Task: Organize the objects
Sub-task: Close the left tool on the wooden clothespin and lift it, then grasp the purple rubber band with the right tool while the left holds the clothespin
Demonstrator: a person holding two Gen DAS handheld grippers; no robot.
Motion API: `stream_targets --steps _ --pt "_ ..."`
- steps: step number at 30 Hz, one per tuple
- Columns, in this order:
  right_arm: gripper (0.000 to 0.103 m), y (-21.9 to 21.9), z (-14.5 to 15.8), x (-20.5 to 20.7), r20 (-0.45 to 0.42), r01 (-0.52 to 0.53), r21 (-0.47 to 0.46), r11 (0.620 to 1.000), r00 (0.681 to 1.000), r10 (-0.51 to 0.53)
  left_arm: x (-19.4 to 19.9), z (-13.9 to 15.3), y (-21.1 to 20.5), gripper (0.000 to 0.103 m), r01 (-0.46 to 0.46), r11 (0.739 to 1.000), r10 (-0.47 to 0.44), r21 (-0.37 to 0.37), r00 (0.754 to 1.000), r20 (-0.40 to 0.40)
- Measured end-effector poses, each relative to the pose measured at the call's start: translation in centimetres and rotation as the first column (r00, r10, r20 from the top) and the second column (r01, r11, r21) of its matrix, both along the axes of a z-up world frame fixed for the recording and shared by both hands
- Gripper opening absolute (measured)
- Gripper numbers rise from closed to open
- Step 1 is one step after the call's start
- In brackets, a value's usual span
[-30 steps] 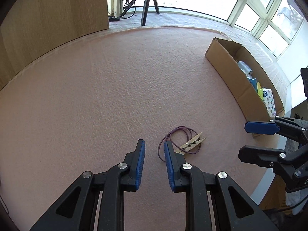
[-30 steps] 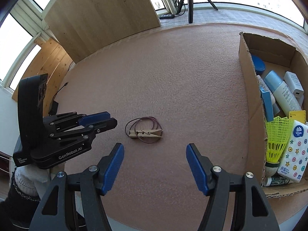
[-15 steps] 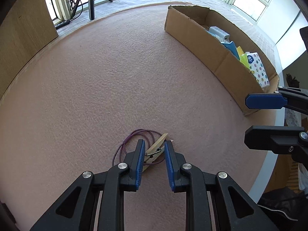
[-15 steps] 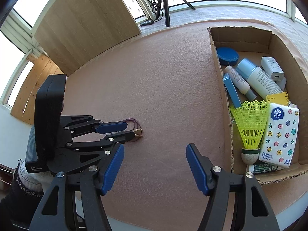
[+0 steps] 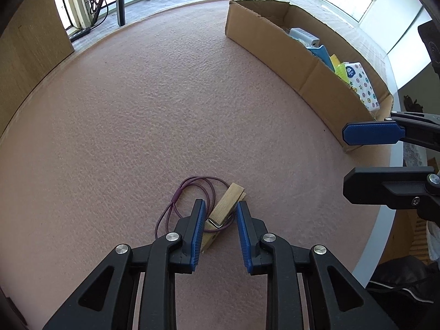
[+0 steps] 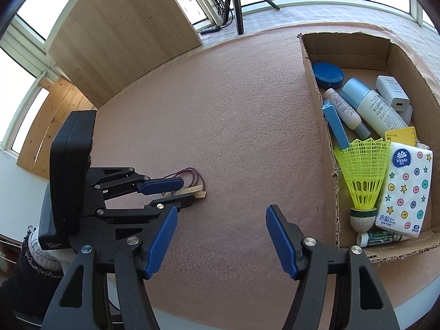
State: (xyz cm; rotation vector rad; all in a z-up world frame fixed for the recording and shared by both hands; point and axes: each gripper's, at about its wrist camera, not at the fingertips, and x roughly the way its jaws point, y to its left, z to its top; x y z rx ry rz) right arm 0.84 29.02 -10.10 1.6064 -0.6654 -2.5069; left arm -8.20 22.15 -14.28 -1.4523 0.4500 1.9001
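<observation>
A wooden clothespin (image 5: 224,209) lies on the pink felt table with a purple elastic loop (image 5: 189,189) tangled under it. My left gripper (image 5: 218,206) points steeply down and straddles the clothespin's spring end. Its jaws are opening, the clothespin sits between them, and a gap shows at the right pad. In the right wrist view the left gripper (image 6: 183,191) hides most of the clothespin (image 6: 199,192) and the loop (image 6: 192,172). My right gripper (image 6: 221,214) hangs open over bare felt near the front edge, holding nothing.
A cardboard box (image 6: 324,126) stands at the right, holding a yellow shuttlecock (image 6: 363,173), a tissue pack (image 6: 407,189), bottles and a blue lid. A tripod (image 6: 233,2) and a wooden panel (image 6: 123,35) stand behind the table. The table's front edge is close.
My left gripper came down and across from beside the clothespin to straddle it, rolling a little. The jaws have widened slightly. The right gripper shifted a bit toward the box.
</observation>
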Motion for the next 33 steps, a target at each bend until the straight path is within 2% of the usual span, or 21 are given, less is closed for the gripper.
stream_targets --steps 3,9,13,18,22,29,33 --pt "0.063 0.0 0.1 -0.2 -0.001 -0.002 0.002 1.0 1.0 0.002 0.1 -0.2 0.4 0.025 0.016 1.0 -0.016 0.0 1.0 0.005" --pt "0.063 0.0 0.1 0.1 -0.002 0.002 0.0 1.0 1.0 -0.002 -1.3 -0.3 0.2 0.015 -0.041 0.998 0.039 0.054 0.999 0.038" --pt "0.063 0.0 0.0 0.1 -0.001 -0.001 0.002 1.0 1.0 0.001 -2.8 -0.2 -0.7 0.015 -0.123 0.985 0.114 0.117 0.99 0.085" --pt "0.063 -0.6 -0.4 -0.3 0.003 -0.026 0.012 1.0 1.0 0.026 -5.0 0.0 -2.9 0.015 -0.259 0.949 0.237 0.178 0.962 0.135" --pt "0.063 -1.4 -0.9 -1.1 0.008 -0.051 0.027 0.998 0.999 0.051 -5.7 0.3 -5.0 0.014 -0.33 0.929 0.312 0.169 0.942 0.121" --pt "0.063 -4.3 -2.2 -3.4 0.023 -0.135 0.08 0.988 0.991 0.133 -5.0 0.6 -9.0 0.014 -0.388 0.913 0.382 0.123 0.921 0.07" --pt "0.063 -6.5 -2.9 -4.9 0.033 -0.203 0.118 0.972 0.979 0.201 -4.6 1.0 -11.8 0.014 -0.442 0.884 0.435 0.155 0.897 0.079"
